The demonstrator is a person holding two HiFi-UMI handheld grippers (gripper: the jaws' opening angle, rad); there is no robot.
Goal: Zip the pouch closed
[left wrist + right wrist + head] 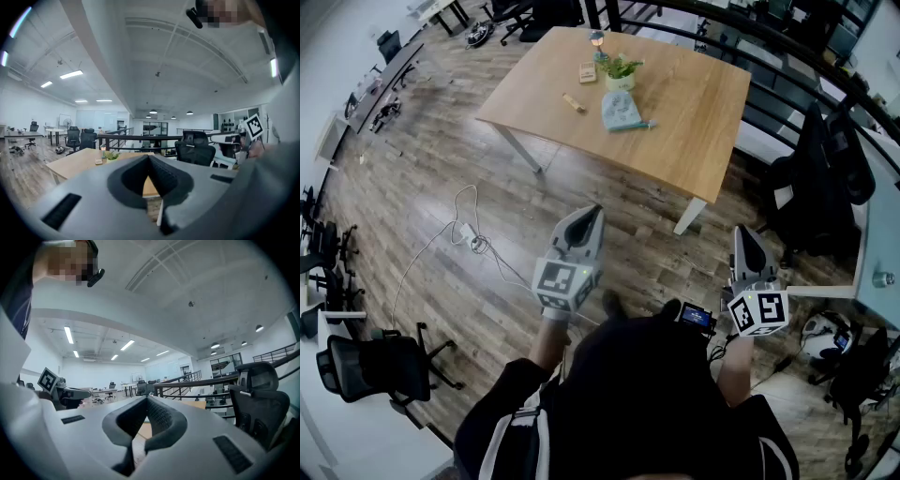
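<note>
A light blue pouch [621, 111] lies on the wooden table [694, 112] far ahead of me, with a thin teal strap beside it. My left gripper [592, 210] is held over the wood floor, well short of the table, its jaws shut with nothing between them. My right gripper [740, 229] is likewise held near my body, shut and empty. In the left gripper view the jaw tips [149, 157] meet and the table [77, 161] shows beyond them. In the right gripper view the tips [147, 399] also meet. The pouch does not show in either gripper view.
On the table stand a small potted plant [620, 73], a wooden block [588, 72] and a small stick-like piece [573, 102]. A white cable [469, 234] lies on the floor. Office chairs [370, 366] stand at the left, a dark chair [825, 178] and a railing at the right.
</note>
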